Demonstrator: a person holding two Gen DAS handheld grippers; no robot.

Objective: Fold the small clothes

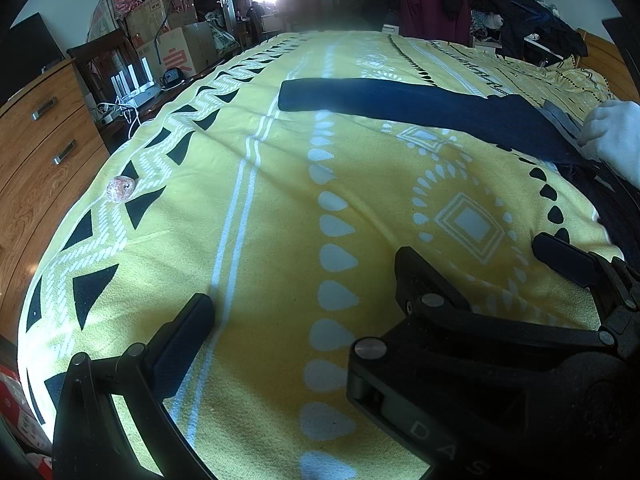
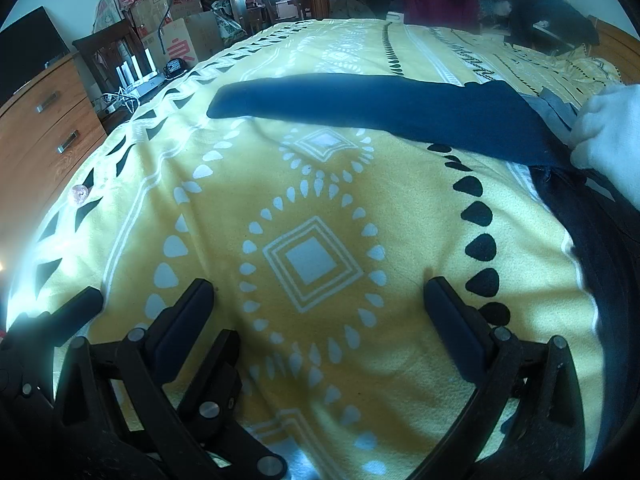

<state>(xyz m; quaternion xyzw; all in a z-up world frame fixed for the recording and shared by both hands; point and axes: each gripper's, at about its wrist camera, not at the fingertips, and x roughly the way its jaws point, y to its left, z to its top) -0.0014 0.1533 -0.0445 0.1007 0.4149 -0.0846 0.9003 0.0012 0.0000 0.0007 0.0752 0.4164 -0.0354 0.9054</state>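
Right wrist view, navy garment [image 2: 380, 104]: folded into a long strip, flat across the yellow patterned blanket [image 2: 320, 360], well ahead of both fingers.
Right gripper [image 2: 320, 300]: spread wide, empty, low over the blanket.
Left gripper [image 1: 304, 280]: spread wide, empty, garment [image 1: 400, 100] far ahead.
White-gloved hand [image 1: 612, 136]: on the garment's right end.

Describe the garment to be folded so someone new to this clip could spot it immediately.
Start with the yellow patterned blanket covering the bed. Across its far half lies a long dark navy garment, stretched flat from the middle toward the right edge, where a white-gloved hand rests on it. It is the only plain dark strip on the blanket, ahead of both open claws.
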